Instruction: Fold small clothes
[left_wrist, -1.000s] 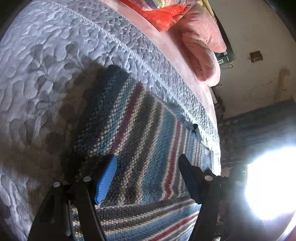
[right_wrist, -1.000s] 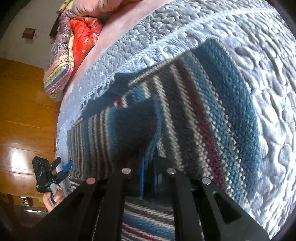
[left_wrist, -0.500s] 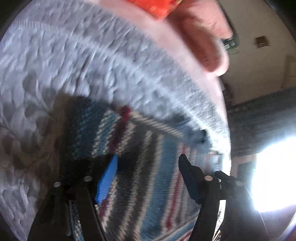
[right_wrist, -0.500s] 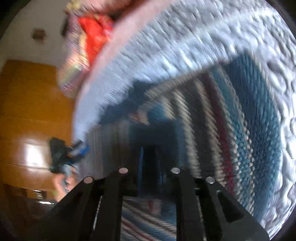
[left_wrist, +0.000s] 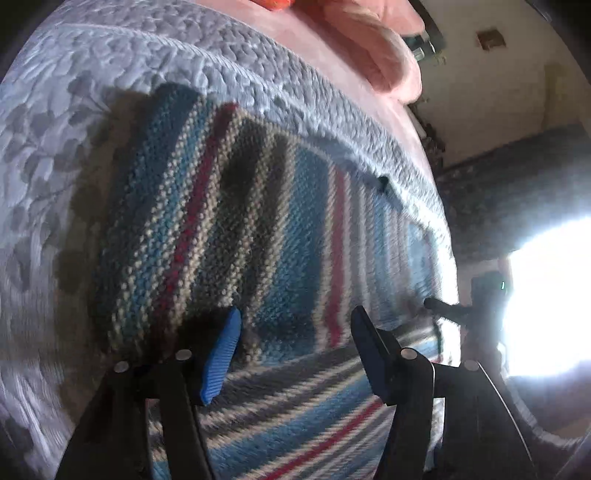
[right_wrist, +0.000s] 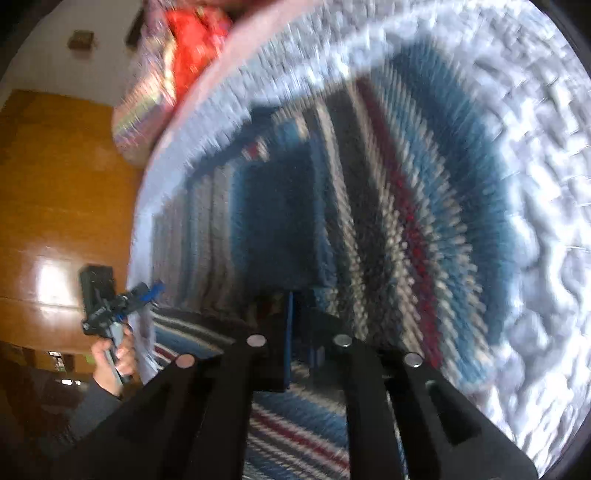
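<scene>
A knitted garment with blue, grey, red and cream stripes lies spread on a grey quilted bedspread. My left gripper hovers open over its near part, with nothing between the blue pads. My right gripper is shut on a fold of the same striped garment at its near edge. A darker blue folded flap lies just ahead of it. The right wrist view is blurred. That view also shows the left gripper at the bed's left edge, held by a hand.
A pink pillow and a red patterned cloth lie at the far end of the bed. A wooden wardrobe stands to the left of the bed. Glare from a bright window hides the right side.
Both grippers have shifted over the garment, and both views blurred. The left stays open and now sees the garment's far edge. The right stays shut on the fold.
</scene>
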